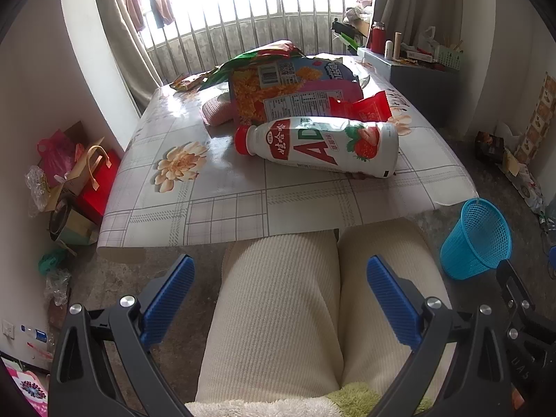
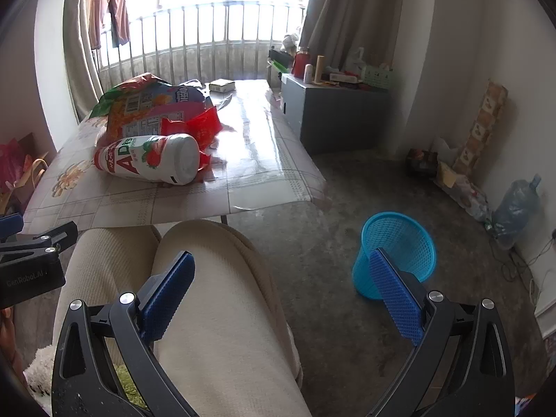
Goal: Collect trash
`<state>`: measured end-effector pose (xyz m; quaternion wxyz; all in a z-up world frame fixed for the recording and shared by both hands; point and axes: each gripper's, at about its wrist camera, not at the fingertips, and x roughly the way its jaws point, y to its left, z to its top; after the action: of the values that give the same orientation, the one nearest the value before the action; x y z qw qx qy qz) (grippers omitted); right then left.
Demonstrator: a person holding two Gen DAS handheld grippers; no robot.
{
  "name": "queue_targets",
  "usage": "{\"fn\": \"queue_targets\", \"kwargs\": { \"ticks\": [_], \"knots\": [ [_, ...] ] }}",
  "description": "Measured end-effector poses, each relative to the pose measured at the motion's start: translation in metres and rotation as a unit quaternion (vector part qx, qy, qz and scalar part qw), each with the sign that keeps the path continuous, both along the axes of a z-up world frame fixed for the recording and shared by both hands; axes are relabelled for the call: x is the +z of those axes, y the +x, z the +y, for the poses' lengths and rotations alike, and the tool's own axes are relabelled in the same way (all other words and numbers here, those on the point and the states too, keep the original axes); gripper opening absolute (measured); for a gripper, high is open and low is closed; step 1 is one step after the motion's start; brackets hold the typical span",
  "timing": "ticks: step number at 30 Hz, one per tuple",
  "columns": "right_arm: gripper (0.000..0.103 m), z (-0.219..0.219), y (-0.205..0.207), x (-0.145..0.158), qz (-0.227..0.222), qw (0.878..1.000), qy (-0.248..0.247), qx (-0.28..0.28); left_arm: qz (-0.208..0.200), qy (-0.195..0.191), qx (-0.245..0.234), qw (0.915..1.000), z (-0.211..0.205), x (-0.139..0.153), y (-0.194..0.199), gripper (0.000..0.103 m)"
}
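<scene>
Both the left gripper [image 1: 279, 285] and right gripper [image 2: 281, 283] hover above the seated person's knees, jaws wide and empty. A strawberry drink bottle [image 1: 318, 146] lies among snack wrappers [image 1: 292, 92] on the counter [image 1: 215, 205]; a blue mesh wastebasket [image 2: 396, 253] stands on the floor nearby.

The near strip of the worktop [image 1: 215, 208] lies bare, giving passage from the knees [image 1: 305, 299]. Farther in, the bottle [image 1: 323, 147] lies across, with bags [image 1: 288, 93] piled just behind. Open floor [image 2: 330, 236] surrounds the basket [image 2: 399, 243] at right.
</scene>
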<state>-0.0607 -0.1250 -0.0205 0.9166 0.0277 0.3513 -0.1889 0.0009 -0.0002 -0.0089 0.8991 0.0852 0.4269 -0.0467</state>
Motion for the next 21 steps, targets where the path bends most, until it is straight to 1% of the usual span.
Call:
{"fn": "queue_targets", "kwargs": {
  "ticks": [21],
  "knots": [
    [0.095,-0.0008,0.0014,0.002,-0.002,1.0,-0.006,0.002,0.005,-0.002,0.007,1.0,0.0032,0.0027,0.0033,0.097]
  ]
}}
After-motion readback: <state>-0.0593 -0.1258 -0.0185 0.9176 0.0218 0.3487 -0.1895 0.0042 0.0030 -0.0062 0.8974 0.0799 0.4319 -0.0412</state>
